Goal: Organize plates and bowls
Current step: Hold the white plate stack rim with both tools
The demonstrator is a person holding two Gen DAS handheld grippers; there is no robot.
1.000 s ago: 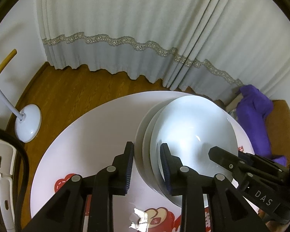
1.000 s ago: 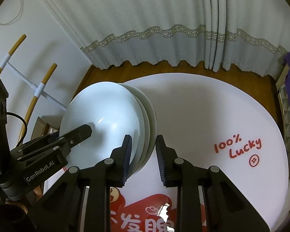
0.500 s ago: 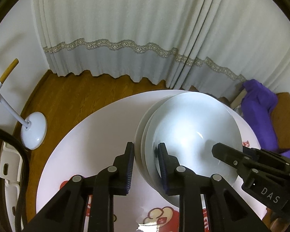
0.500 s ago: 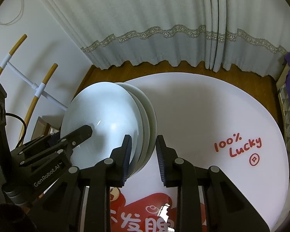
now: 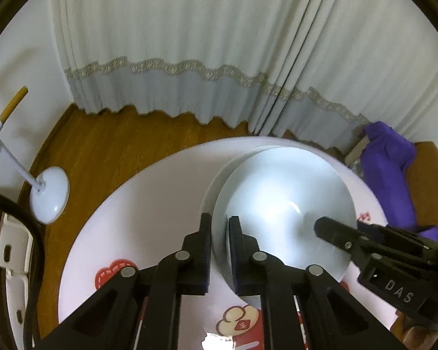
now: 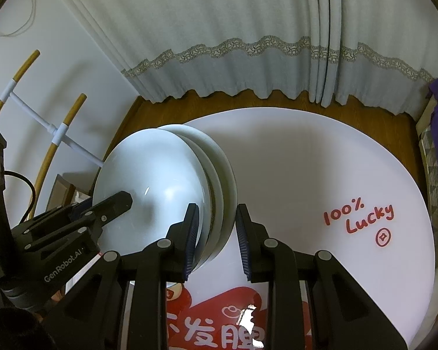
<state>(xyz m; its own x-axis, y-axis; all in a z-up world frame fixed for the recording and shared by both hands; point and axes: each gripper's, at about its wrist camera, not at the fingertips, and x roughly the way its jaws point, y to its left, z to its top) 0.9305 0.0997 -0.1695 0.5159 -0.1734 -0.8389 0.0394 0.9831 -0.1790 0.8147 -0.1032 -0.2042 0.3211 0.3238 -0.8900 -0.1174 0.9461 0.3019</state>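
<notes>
Here the stack of white plates (image 5: pixel 280 201) stands tilted on its edge on the round white counter (image 5: pixel 149 204), near its left edge as the right wrist view shows it. In the left wrist view the left tongs (image 5: pixel 219 227) have just been closing and are now clamped on the rim of the front plate, with the rim between the two pads. This view shows mainly the hollow face of the front plate, and the right tongs reach in from the lower right.

The right wrist view shows what the other cannot: the stack from the side, with three or so rims one behind the other. The right tongs (image 6: pixel 216 218) stand around the lower rims; the left pad touches the front plate, but whether the right pad touches the stack I cannot tell.

The counter has red print, the words "100% Lucky" (image 6: pixel 357 217) near its right edge. Behind it is a wooden floor (image 5: pixel 108 145), a pale curtain (image 6: pixel 248 29) and a white stand (image 5: pixel 48 195). A purple cloth (image 5: pixel 391 172) lies beside the counter's right edge. The right half of the counter is bare.
</notes>
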